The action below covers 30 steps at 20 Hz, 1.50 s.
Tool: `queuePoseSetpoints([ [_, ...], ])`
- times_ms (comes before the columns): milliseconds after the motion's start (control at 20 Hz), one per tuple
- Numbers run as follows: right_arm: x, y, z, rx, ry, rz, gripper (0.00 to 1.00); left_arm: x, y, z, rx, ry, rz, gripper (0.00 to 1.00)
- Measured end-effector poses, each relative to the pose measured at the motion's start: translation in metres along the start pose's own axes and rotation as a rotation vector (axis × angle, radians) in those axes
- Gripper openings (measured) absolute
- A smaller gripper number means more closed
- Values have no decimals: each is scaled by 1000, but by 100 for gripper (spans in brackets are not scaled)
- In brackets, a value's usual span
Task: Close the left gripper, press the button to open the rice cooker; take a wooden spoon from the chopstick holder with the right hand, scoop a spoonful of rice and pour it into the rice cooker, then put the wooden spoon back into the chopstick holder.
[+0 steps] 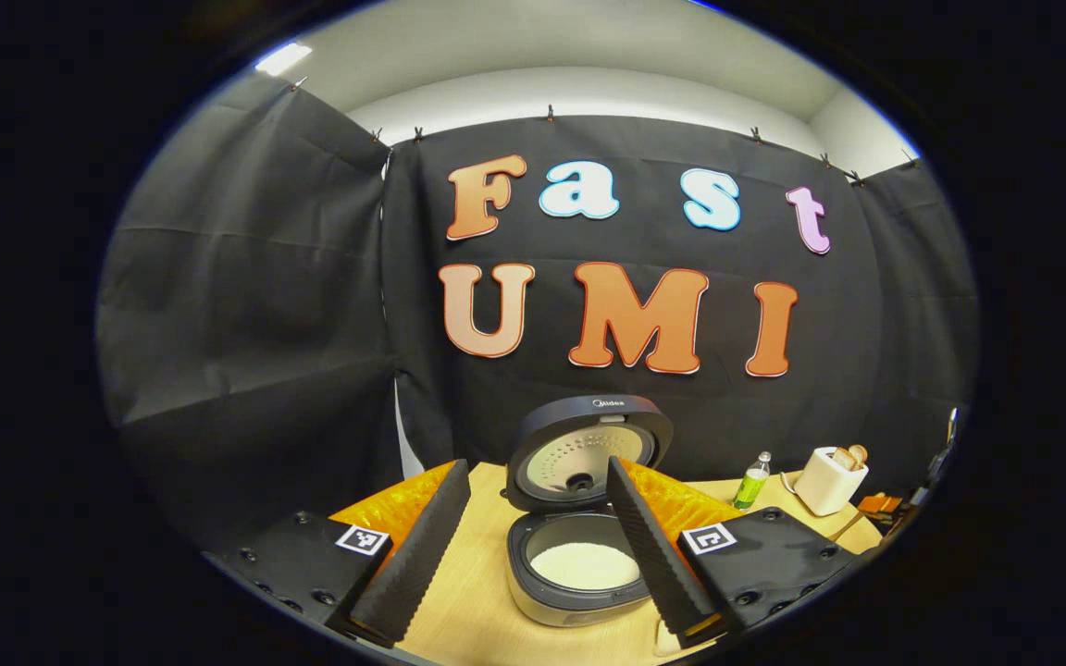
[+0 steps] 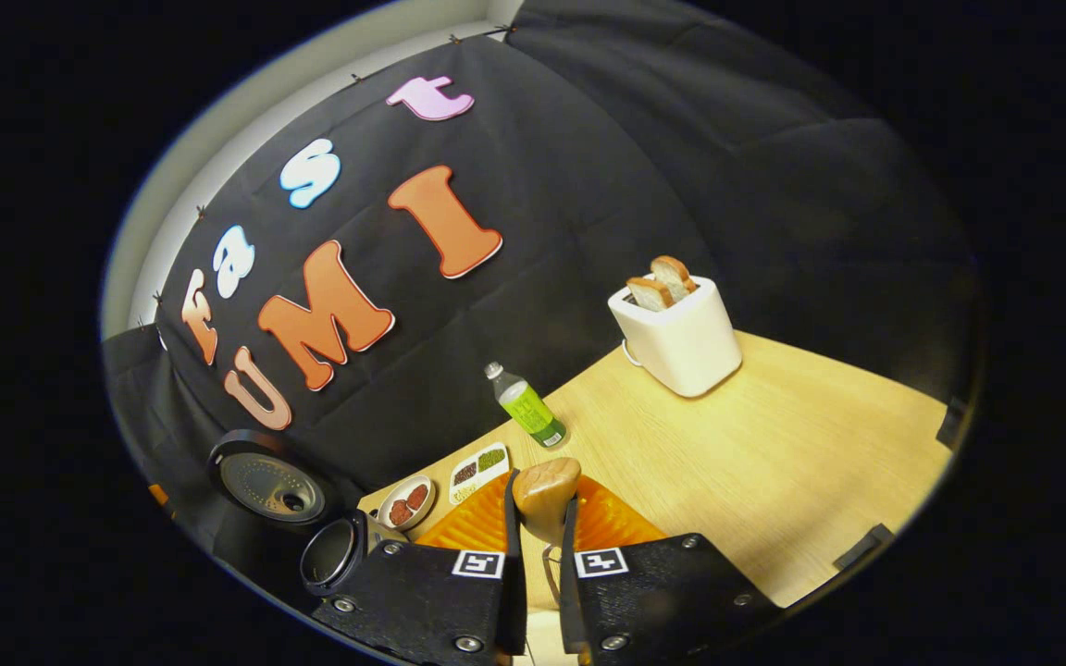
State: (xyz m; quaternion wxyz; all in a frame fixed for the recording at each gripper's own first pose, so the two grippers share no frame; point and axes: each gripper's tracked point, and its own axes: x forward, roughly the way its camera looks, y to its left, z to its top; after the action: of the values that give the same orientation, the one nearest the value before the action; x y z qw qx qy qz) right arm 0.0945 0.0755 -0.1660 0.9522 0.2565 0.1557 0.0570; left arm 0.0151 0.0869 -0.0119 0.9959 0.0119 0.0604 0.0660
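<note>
Left gripper view puts our left gripper (image 1: 538,546) nearest, its two fingers spread wide and released, with the rice cooker (image 1: 579,578) showing in the gap between them on the wooden table (image 1: 468,592). We see the cooker's lid (image 1: 588,450) standing up and open behind the pot, and a white bed of rice (image 1: 586,566) lying inside. Bare table lies to the cooker's left, up to the table's near edge. Farther right on the table stand a green bottle (image 1: 752,483) and a white toaster (image 1: 829,479) with bread in its slots, close to the booth wall. Right gripper view shows our right gripper (image 2: 540,536) clenched on the wooden spoon (image 2: 544,499), both fingers pressing on its handle while the bowl of the spoon juts out just past the fingertips. Beyond it we see a small round dish (image 2: 406,501) and a small oblong tray (image 2: 479,471) near the table's far edge, then the bottle, then the toaster well apart at the back. A broad bare stretch of table runs right of the gripper to the table's edge.
</note>
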Motion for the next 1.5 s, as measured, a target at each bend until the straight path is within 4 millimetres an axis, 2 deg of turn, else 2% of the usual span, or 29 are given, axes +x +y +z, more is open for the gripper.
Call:
queuePoseSetpoints([
  [150, -19, 16, 23, -17, -51, -12, 13, -1, -1, 9, 45, -27, -20, 98],
  [250, -33, 31, 31, -19, -67, -14, 13, 1, -1, 13, 38, -38, -33, 98],
  [350, -50, 47, 31, -24, -77, -8, 13, 5, -1, 12, 11, -31, -56, 97],
  [550, -78, 85, 18, -75, -94, -1, 13, 16, 7, 16, -10, -26, -86, 97],
  [700, -88, 106, -7, -157, -96, -11, 13, 20, 7, 14, -9, -13, -127, 97],
  [850, -85, 117, -41, -237, -76, -39, 13, 21, 11, 14, -17, -4, -155, 97],
  [1000, -71, 117, -80, -249, -26, -68, 13, 21, 18, 17, -4, -13, -168, 97],
  [1150, -59, 115, -109, -318, -2, -102, 14, 20, 25, 14, 4, 2, -171, 97],
  [1350, -52, 107, -133, -440, 13, -148, 13, 20, 32, 6, 20, 28, -170, 97],
  [1500, -45, 101, -150, -448, 44, -164, 13, 22, 33, -1, 6, 44, -169, 97],
])
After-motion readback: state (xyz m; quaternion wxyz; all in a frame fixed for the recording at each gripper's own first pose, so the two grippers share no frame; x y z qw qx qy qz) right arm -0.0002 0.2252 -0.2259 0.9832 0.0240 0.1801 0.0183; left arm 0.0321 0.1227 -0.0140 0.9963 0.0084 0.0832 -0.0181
